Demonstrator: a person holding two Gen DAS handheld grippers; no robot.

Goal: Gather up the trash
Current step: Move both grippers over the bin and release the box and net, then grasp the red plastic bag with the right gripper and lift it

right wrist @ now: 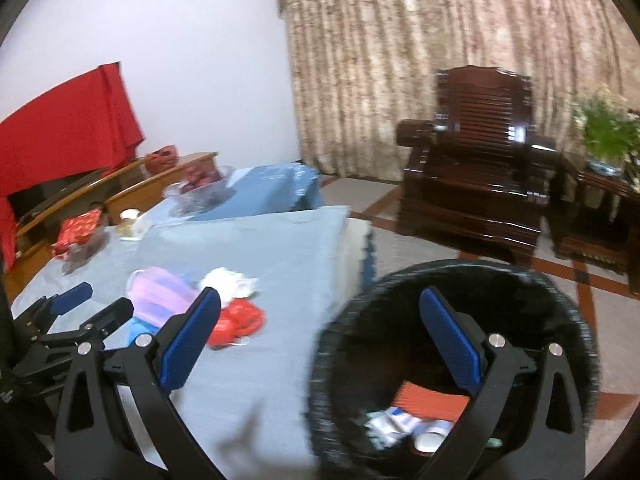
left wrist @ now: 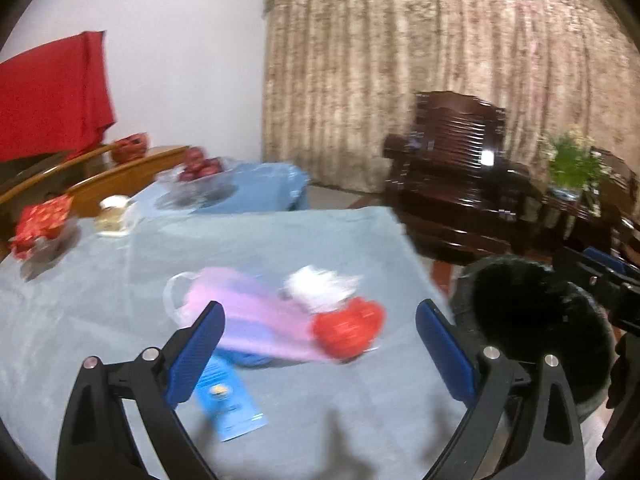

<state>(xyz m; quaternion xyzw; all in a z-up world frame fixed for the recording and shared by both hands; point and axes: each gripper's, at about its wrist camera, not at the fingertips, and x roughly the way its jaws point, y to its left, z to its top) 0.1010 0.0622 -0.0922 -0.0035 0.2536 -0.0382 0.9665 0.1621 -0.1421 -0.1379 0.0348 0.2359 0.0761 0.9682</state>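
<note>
Trash lies on the blue-clothed table (left wrist: 280,240): a pink face mask (left wrist: 248,316), a white crumpled tissue (left wrist: 320,286), a red crumpled wrapper (left wrist: 346,328) and a blue leaflet (left wrist: 228,396). My left gripper (left wrist: 320,344) is open and empty, hovering just before the mask and wrapper. My right gripper (right wrist: 320,340) is open and empty above the black bin (right wrist: 452,364), which holds an orange card, white packets and a cup. The mask (right wrist: 160,294), tissue (right wrist: 228,280) and wrapper (right wrist: 238,322) also show in the right wrist view, with the left gripper (right wrist: 94,300) beside them.
A red box (left wrist: 42,220), a small jar (left wrist: 114,216) and a glass bowl of red fruit (left wrist: 198,176) stand at the table's far left. A dark wooden armchair (right wrist: 476,188) and a side table with a plant (right wrist: 604,148) stand past the bin. The bin (left wrist: 532,328) sits off the table's right edge.
</note>
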